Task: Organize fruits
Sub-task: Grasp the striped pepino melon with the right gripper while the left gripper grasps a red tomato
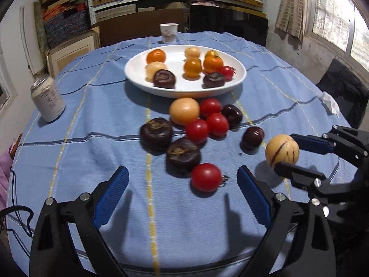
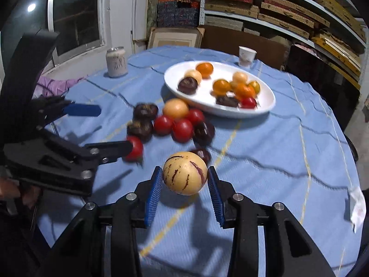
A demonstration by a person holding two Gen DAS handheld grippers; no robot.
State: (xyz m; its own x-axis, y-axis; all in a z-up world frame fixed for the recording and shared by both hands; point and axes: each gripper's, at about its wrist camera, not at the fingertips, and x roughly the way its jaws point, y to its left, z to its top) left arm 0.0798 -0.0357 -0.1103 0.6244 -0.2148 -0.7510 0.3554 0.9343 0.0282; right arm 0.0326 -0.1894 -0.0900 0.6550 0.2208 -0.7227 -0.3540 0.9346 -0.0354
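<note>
A white oval plate (image 1: 138, 68) (image 2: 267, 97) at the table's far side holds several oranges, pale fruits, dark fruits and a tomato. On the blue cloth before it lie red tomatoes (image 1: 206, 177) (image 2: 182, 129), dark purple fruits (image 1: 156, 133) (image 2: 140, 128) and a pale round fruit (image 1: 184, 111) (image 2: 175, 109). My right gripper (image 2: 185, 177) (image 1: 284, 152) is shut on a cream melon with purple streaks (image 2: 185, 173) (image 1: 281, 150), held just above the cloth. My left gripper (image 1: 183, 180) (image 2: 113, 129) is open, its fingers either side of the nearest tomato.
A white drink can (image 1: 48, 99) (image 2: 116, 61) stands at the left. A paper cup (image 1: 168, 32) (image 2: 246, 55) stands behind the plate. A crumpled tissue (image 1: 329, 102) (image 2: 357, 205) lies near the right edge. Shelves of boxes stand behind the round table.
</note>
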